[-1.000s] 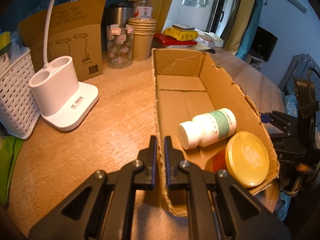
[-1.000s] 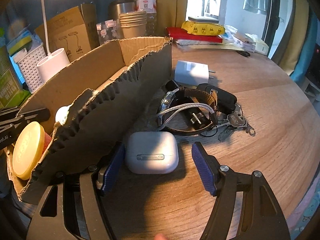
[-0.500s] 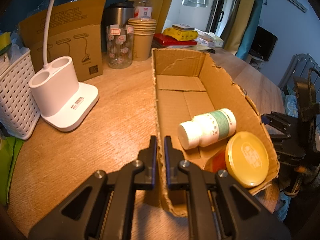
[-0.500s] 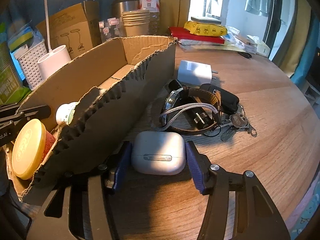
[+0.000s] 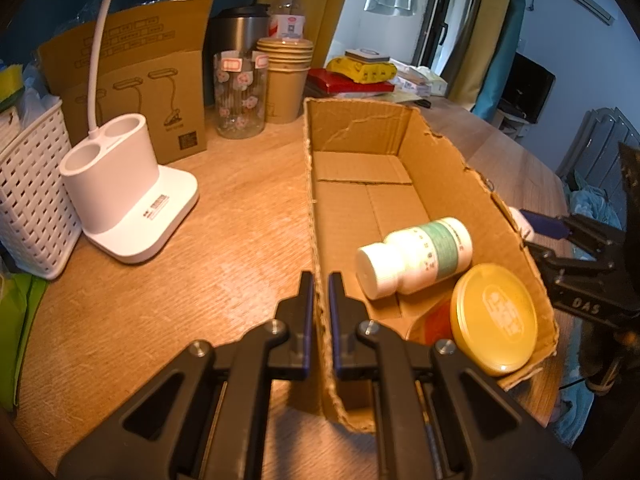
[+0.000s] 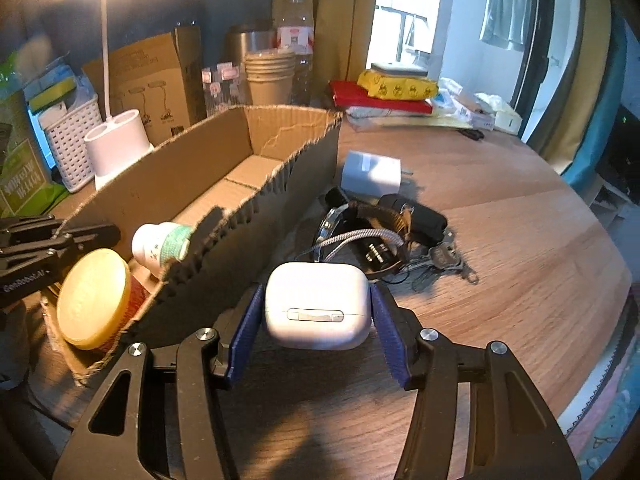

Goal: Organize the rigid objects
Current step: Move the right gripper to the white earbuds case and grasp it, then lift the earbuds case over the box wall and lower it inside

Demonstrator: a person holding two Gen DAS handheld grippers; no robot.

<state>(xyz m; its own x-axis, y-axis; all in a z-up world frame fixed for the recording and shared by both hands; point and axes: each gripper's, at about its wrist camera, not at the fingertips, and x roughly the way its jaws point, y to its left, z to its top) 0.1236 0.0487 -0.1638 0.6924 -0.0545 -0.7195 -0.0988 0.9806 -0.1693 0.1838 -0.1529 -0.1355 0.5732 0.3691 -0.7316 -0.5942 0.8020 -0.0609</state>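
My left gripper [image 5: 320,300] is shut on the near left wall of the open cardboard box [image 5: 360,168]. Inside the box lie a white pill bottle [image 5: 416,256] and a jar with a yellow lid [image 5: 494,316]. My right gripper [image 6: 316,312] is shut on a white earbuds case [image 6: 318,304] and holds it lifted just above the table, right of the box wall [image 6: 256,224]. Behind it on the table lie a watch [image 6: 360,232], a black key fob with keys [image 6: 428,236] and a white charger [image 6: 372,172].
A white lamp base [image 5: 124,188], a white basket [image 5: 28,200], a lamp carton [image 5: 136,80], a glass jar [image 5: 240,96], paper cups [image 5: 286,76] and bottles stand at the back left. Books and packets [image 6: 392,96] lie at the back.
My right gripper closed on the earbuds case and lifted it off the table. My left gripper stayed clamped on the box wall.
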